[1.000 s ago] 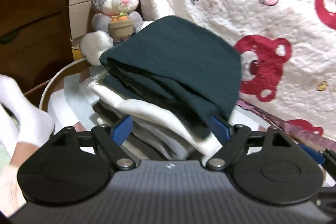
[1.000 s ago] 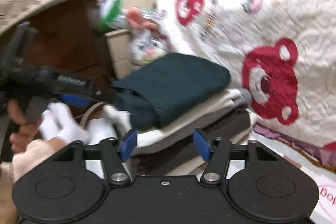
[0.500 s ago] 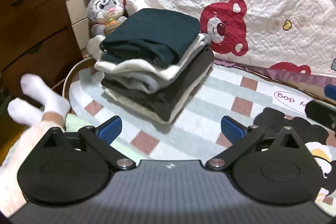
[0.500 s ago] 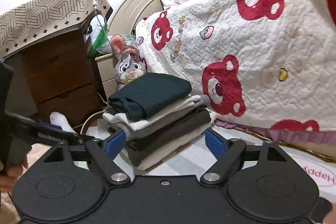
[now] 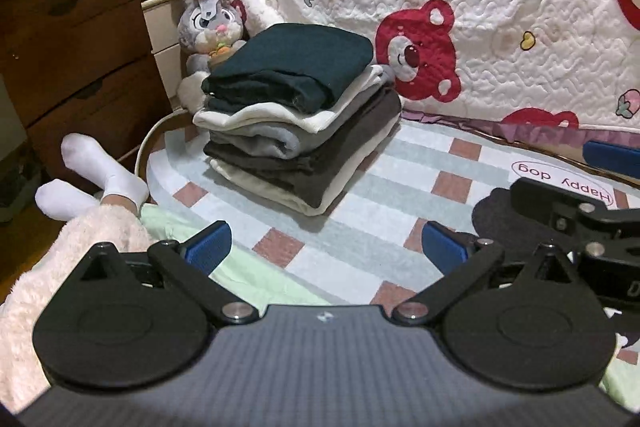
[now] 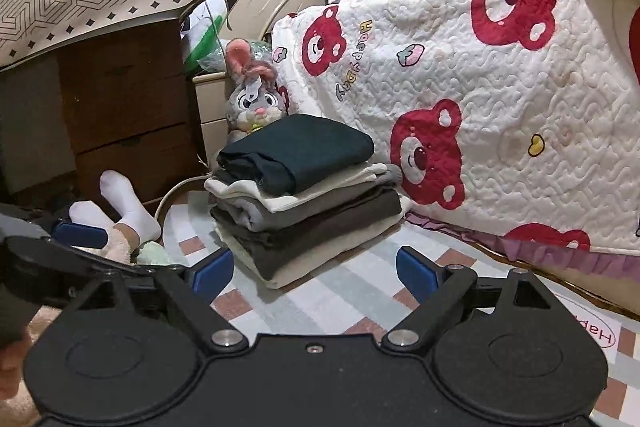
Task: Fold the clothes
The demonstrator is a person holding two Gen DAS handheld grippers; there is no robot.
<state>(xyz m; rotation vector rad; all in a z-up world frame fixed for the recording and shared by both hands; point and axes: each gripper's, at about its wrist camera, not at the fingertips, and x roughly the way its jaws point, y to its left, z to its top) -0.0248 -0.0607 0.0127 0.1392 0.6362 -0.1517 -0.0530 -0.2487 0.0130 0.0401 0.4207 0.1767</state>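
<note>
A stack of folded clothes rests on the checked mat, with a dark green garment on top, then cream, grey and brown layers. My left gripper hovers open well short of the stack, nothing between its blue pads. My right gripper is open too, just in front of the stack's near edge and apart from it. The right gripper's body shows at the right of the left wrist view, and the left gripper's at the left of the right wrist view.
A plush rabbit sits behind the stack. A bear-print quilt rises on the right. A dark wooden dresser stands left. A person's white-socked feet lie at the mat's left edge.
Both grippers have pulled back from the stack, which now looks smaller and farther away. The dark green garment lies free on top, and both pairs of jaws stand wider apart.
</note>
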